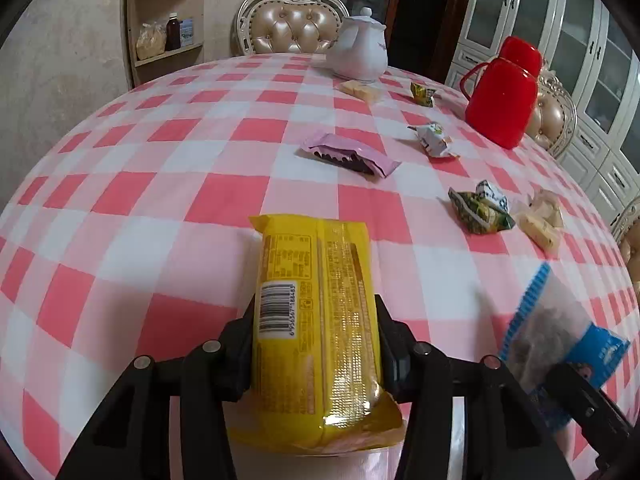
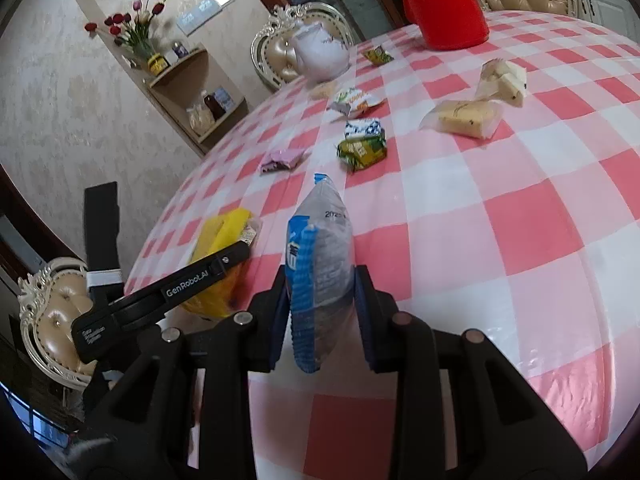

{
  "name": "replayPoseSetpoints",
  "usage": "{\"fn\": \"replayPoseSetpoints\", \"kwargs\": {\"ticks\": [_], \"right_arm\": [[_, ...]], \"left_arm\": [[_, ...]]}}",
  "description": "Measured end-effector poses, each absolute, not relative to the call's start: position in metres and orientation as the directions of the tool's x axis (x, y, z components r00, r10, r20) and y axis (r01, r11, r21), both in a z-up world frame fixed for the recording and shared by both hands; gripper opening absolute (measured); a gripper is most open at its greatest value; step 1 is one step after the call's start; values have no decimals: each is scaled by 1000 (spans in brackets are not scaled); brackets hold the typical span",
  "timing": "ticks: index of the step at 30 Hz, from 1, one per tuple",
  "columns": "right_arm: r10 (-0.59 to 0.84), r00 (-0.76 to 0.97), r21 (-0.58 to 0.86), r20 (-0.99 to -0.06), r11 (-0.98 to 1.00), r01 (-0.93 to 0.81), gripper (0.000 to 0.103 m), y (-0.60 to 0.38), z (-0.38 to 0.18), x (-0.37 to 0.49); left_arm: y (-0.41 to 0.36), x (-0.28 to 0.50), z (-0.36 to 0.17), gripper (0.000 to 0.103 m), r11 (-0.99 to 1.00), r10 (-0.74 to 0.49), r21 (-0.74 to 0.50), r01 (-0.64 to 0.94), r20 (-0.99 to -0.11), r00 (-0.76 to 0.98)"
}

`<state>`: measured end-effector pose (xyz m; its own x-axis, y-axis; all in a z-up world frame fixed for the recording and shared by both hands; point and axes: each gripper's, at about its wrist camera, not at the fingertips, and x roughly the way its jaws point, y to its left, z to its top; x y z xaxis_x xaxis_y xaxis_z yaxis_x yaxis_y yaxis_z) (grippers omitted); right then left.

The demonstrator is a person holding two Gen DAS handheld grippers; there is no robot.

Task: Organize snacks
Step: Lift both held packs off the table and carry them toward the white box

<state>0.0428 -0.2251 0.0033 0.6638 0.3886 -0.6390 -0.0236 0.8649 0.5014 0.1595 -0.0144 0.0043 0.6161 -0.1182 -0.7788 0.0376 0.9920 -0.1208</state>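
So on my left gripper point(image 1: 316, 344) I've got the yellow snack pack point(image 1: 316, 320) clamped between both fingers, pads pressing on its long sides, barcode facing up and the far end sticking out over the pink and white checked tablecloth point(image 1: 160, 168). Can't really tell from the left wrist view if the pack's bottom is resting on the cloth or hanging just above it. My right gripper point(image 2: 322, 312) is closed on the clear bag with blue edging point(image 2: 320, 272), held on edge with dark stuff visible inside, and it pokes forward past the fingertips. The two grippers are just beside each other near the front edge of the table; from the right wrist view the left one comes in from the left side with the yellow pack in it. The rest of the snacks are lying loose further out on the cloth: a pink wrapper point(image 1: 350, 152) roughly in the middle, a green and yellow packet point(image 1: 480, 212) with a small blue and white packet point(image 1: 492, 194) touching it, a white and orange packet point(image 1: 434, 140) beyond those, and a couple of clear-wrapped pale cakes point(image 2: 464, 118) off to the right. Near the far edge there's a white teapot point(image 1: 360, 52) and a red thermos jug point(image 1: 500, 100), with one more small green and yellow packet point(image 1: 422, 94) between them.
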Motion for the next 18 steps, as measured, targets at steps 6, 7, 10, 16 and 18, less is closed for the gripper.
{"fn": "replayPoseSetpoints", "kwargs": {"ticks": [6, 7, 10, 16, 18], "right_arm": [[338, 631, 444, -698, 896, 11, 56, -216, -2, 58], [334, 632, 436, -699, 900, 6, 59, -215, -1, 60], [325, 634, 421, -702, 907, 2, 64, -212, -1, 71], [285, 646, 397, -708, 917, 30, 57, -210, -2, 88], [305, 654, 416, -693, 909, 17, 45, -212, 0, 84]], "left_arm": [[-9, 152, 5, 49, 988, -137, -151, 30, -774, 619], [-10, 152, 6, 49, 988, -135, -148, 30, -774, 619], [-10, 153, 5, 49, 987, -143, -159, 30, -772, 620], [-9, 153, 5, 49, 985, -151, -167, 33, -770, 620], [-8, 152, 5, 49, 984, -161, -172, 42, -768, 620]]}}
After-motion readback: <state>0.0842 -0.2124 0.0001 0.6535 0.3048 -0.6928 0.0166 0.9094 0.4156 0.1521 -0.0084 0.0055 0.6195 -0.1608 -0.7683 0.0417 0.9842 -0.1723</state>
